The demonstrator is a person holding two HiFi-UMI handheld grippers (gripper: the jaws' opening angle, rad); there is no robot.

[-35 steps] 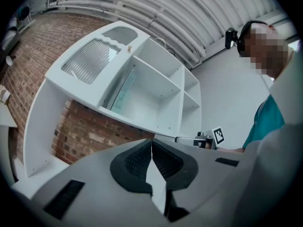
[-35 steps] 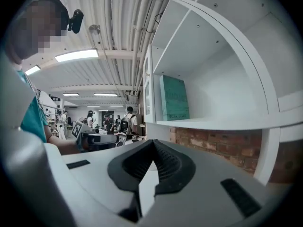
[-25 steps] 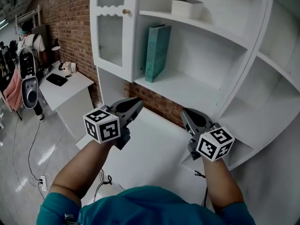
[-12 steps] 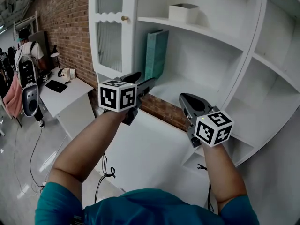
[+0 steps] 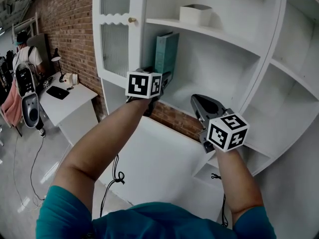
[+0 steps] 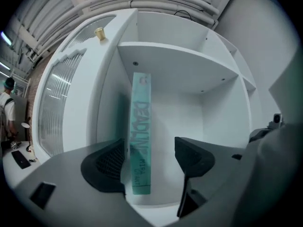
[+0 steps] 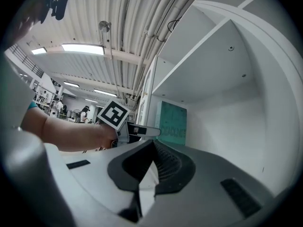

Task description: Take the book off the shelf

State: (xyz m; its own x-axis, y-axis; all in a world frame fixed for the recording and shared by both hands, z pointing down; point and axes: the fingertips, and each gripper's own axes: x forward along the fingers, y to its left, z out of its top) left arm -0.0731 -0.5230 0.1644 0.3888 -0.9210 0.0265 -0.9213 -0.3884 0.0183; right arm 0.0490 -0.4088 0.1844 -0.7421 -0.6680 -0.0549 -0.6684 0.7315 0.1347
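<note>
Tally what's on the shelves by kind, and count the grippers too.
Book: 1
Box: 1
Grippers: 2, the left gripper and the right gripper
Total: 4

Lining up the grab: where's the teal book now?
Head view: the teal book stands upright at the left end of the white shelf, just beyond the left claw.
</note>
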